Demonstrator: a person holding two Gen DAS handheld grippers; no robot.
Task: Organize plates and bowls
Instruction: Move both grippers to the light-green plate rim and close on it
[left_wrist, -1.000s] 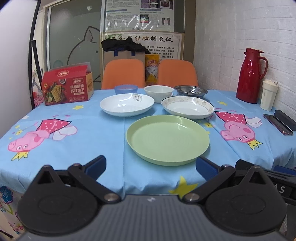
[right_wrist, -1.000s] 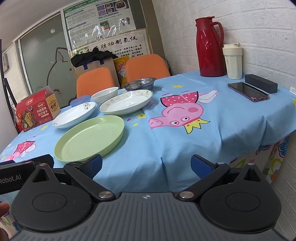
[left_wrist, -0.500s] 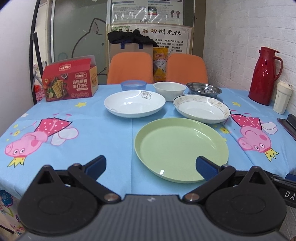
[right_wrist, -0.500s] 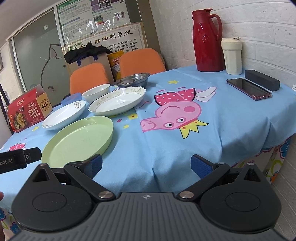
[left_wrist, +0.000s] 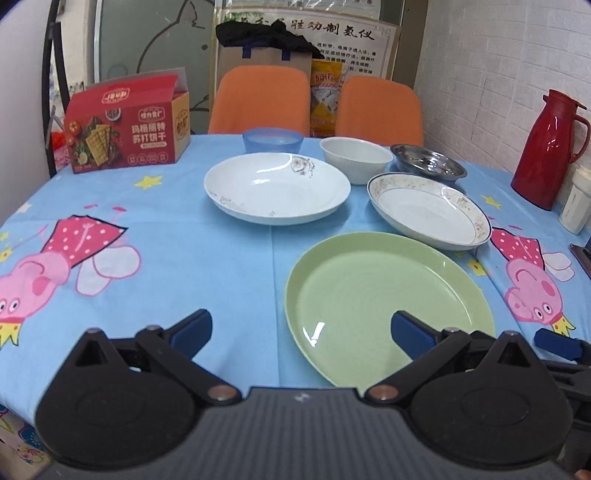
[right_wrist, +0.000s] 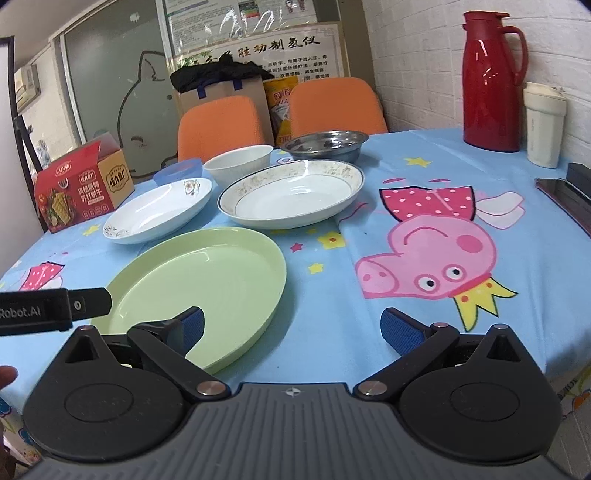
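Note:
A green plate (left_wrist: 388, 299) (right_wrist: 199, 288) lies nearest on the blue tablecloth. Behind it are a white floral plate (left_wrist: 277, 188) (right_wrist: 159, 210) and a gold-rimmed plate (left_wrist: 428, 210) (right_wrist: 291, 194). Further back stand a blue bowl (left_wrist: 272, 139) (right_wrist: 179, 171), a white bowl (left_wrist: 355, 158) (right_wrist: 238, 162) and a steel bowl (left_wrist: 428, 164) (right_wrist: 325, 144). My left gripper (left_wrist: 301, 328) is open and empty over the green plate's near left edge. My right gripper (right_wrist: 291, 326) is open and empty at the plate's near right edge.
A red cracker box (left_wrist: 129, 122) stands at the back left. A red thermos (right_wrist: 495, 77), a white cup (right_wrist: 545, 125) and a phone (right_wrist: 563, 190) are at the right by the brick wall. Two orange chairs (left_wrist: 258, 99) stand behind the table.
Both grippers have moved forward and down toward the green plate, which now looms larger. Both stay open. No dish has moved.

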